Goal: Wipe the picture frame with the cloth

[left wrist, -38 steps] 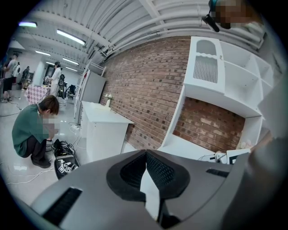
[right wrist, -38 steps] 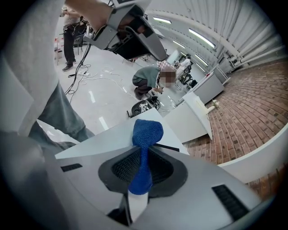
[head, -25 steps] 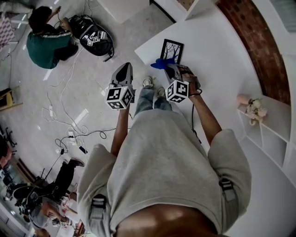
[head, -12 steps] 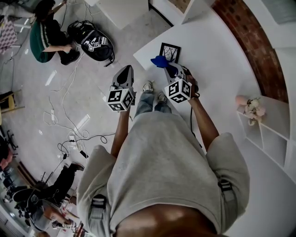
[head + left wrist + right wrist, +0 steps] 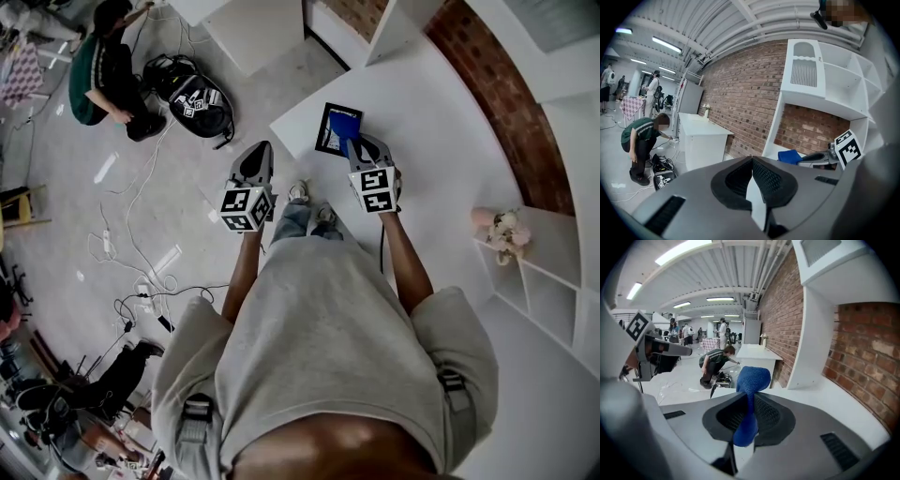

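Observation:
A dark picture frame (image 5: pixel 327 132) lies near the corner of the white table (image 5: pixel 441 141). My right gripper (image 5: pixel 360 142) hovers at its right edge, shut on a blue cloth (image 5: pixel 345 124) that hangs over the frame. In the right gripper view the cloth (image 5: pixel 751 379) sticks up from between the jaws of the right gripper (image 5: pixel 749 397). My left gripper (image 5: pixel 262 150) is held over the floor left of the table, shut and empty. In the left gripper view, the left gripper (image 5: pixel 752 161) has its jaws together, and the cloth (image 5: pixel 790 156) shows at the right.
A person (image 5: pixel 105 67) crouches on the floor by a black bag (image 5: pixel 194 92), with cables (image 5: pixel 141 272) trailing nearby. A white cabinet (image 5: pixel 251 26) stands beyond the table. Shelves at the right hold a pink flower ornament (image 5: pixel 502 228). A brick wall (image 5: pixel 497 103) runs behind the table.
My right gripper has carried the blue cloth forward, from the frame's near side to over its right part. The left gripper stays about where it was.

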`<action>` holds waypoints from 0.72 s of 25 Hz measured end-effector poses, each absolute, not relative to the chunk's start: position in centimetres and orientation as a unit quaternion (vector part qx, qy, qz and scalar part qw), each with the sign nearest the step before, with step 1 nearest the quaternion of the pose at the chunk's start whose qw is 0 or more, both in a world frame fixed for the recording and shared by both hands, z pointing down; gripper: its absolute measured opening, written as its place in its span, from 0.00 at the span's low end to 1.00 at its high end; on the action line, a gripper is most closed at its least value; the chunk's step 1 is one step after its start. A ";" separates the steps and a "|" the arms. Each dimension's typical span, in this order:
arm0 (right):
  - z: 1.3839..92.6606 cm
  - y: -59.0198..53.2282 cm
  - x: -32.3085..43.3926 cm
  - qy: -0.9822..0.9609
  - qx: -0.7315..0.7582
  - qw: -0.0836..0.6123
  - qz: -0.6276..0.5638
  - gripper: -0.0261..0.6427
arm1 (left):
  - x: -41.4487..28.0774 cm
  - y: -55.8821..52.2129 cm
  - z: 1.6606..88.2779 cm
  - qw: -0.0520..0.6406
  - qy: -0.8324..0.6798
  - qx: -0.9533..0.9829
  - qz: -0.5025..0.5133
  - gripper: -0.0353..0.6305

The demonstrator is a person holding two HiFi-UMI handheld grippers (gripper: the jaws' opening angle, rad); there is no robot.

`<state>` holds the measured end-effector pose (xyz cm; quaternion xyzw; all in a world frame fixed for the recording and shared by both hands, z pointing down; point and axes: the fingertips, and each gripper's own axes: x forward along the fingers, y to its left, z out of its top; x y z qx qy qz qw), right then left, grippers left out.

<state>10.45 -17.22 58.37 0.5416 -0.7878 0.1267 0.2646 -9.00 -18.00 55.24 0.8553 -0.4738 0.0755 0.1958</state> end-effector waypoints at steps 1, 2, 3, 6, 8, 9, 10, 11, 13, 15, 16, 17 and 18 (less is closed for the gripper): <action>58.3 -17.2 11.0 -0.783 0.551 0.257 0.133 0.13 | -8.9 -18.0 55.2 0.195 -0.473 0.856 0.076 0.08; 58.3 -17.2 11.6 -0.778 0.560 0.250 0.137 0.13 | -8.7 -18.1 55.1 0.194 -0.472 0.857 0.076 0.08; 58.2 -17.2 12.2 -0.774 0.568 0.242 0.141 0.13 | -8.6 -18.2 55.0 0.193 -0.471 0.858 0.076 0.08; 58.0 -17.0 13.8 -0.762 0.588 0.222 0.154 0.13 | -8.1 -18.4 54.8 0.191 -0.468 0.860 0.076 0.08; 58.0 -16.9 14.7 -0.756 0.598 0.211 0.163 0.13 | -7.8 -18.6 54.7 0.189 -0.466 0.861 0.076 0.08; 57.9 -16.9 15.1 -0.753 0.602 0.206 0.166 0.13 | -7.8 -18.8 54.6 0.187 -0.465 0.862 0.076 0.08; 57.7 -17.0 15.5 -0.751 0.606 0.203 0.167 0.13 | -7.7 -19.0 54.5 0.185 -0.464 0.863 0.076 0.08; 57.5 -17.0 15.8 -0.749 0.609 0.200 0.167 0.13 | -7.6 -19.3 54.2 0.183 -0.464 0.863 0.075 0.08; 56.9 -17.1 16.5 -0.747 0.615 0.194 0.164 0.13 | -7.4 -19.7 53.7 0.179 -0.464 0.865 0.072 0.08; 56.4 -17.2 17.0 -0.746 0.619 0.189 0.158 0.13 | -7.2 -20.1 53.3 0.173 -0.464 0.866 0.070 0.08; 56.1 -17.3 17.1 -0.746 0.620 0.187 0.154 0.13 | -7.1 -20.3 53.1 0.170 -0.464 0.867 0.068 0.08; 55.9 -17.4 17.2 -0.746 0.621 0.187 0.150 0.13 | -7.1 -20.5 52.8 0.166 -0.464 0.868 0.066 0.08; 55.6 -17.6 17.2 -0.747 0.621 0.187 0.146 0.13 | -7.1 -20.7 52.5 0.163 -0.463 0.869 0.064 0.08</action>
